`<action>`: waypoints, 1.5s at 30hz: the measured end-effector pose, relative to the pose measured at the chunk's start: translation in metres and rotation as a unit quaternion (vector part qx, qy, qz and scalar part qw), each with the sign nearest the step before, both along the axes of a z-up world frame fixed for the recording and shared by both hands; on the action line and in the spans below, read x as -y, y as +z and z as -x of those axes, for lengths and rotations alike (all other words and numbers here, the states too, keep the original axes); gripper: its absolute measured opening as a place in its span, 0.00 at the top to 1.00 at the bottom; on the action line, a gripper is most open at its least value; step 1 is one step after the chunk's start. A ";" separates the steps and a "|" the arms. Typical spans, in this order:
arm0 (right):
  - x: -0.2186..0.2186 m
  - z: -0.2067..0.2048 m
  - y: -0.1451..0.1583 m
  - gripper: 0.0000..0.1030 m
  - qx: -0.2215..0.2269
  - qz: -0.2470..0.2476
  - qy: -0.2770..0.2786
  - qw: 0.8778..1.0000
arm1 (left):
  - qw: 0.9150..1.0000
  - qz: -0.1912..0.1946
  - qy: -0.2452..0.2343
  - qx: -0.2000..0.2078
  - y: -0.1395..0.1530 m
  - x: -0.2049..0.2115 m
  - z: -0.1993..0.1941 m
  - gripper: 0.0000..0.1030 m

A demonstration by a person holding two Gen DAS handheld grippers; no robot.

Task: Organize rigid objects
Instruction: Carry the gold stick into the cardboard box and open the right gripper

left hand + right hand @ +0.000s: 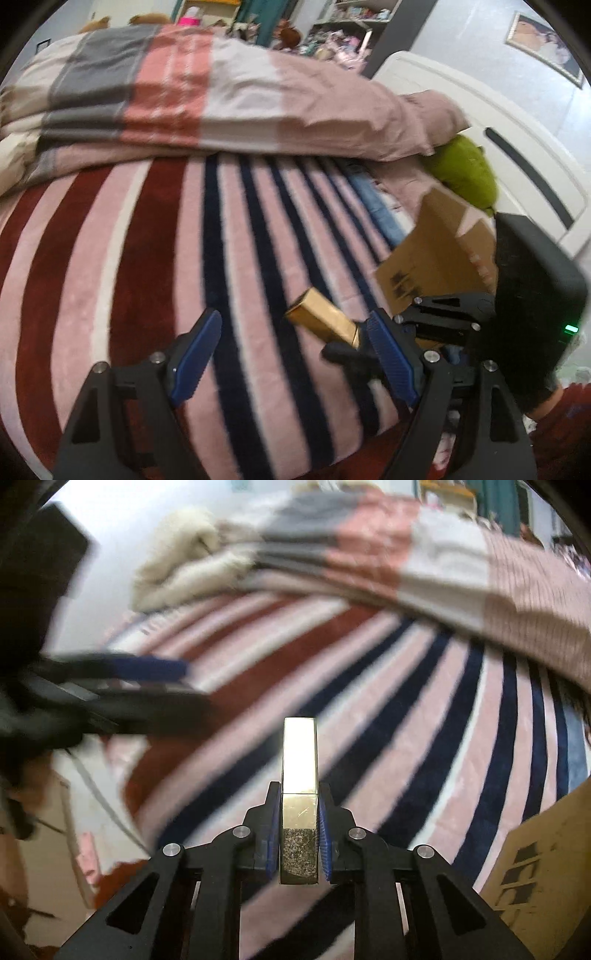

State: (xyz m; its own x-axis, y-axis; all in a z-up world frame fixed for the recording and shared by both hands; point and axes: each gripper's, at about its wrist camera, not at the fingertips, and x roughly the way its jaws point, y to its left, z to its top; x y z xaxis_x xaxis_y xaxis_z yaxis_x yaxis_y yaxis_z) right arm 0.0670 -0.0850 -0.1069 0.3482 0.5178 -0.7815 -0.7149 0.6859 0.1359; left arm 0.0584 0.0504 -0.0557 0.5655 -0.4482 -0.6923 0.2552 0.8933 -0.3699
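A slim gold rectangular box (299, 794) is clamped between the blue pads of my right gripper (299, 814), held above the striped bedspread (406, 716). The same gold box (321, 317) shows in the left wrist view, sticking out of the right gripper at lower right. My left gripper (291, 350) is open and empty over the bedspread (147, 258); it also shows blurred at the left of the right wrist view (147, 679). A cardboard box (439, 251) stands on the bed at the right, just behind the right gripper.
A folded striped quilt (221, 92) lies across the far side of the bed. A green plush (465, 173) sits by the white headboard (498, 122). A cream blanket (192, 554) lies at the far left. The cardboard box edge (535, 867) is at lower right.
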 end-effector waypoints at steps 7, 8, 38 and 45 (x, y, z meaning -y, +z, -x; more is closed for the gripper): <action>0.021 0.017 0.075 0.87 0.059 -0.054 0.013 0.997 | 0.996 0.047 -0.053 0.050 0.054 0.040 -0.016 0.70; 0.026 0.018 0.080 0.87 0.065 -0.056 0.007 0.996 | 0.995 0.051 -0.062 0.053 0.062 0.050 -0.021 0.71; 0.216 -0.024 0.060 0.84 -0.008 -0.023 -0.155 0.988 | 0.984 -0.063 -0.169 0.007 0.043 0.244 -0.072 0.32; 0.215 -0.015 0.075 0.58 0.019 -0.028 -0.159 0.987 | 0.988 -0.058 -0.123 0.069 0.078 0.209 -0.041 0.13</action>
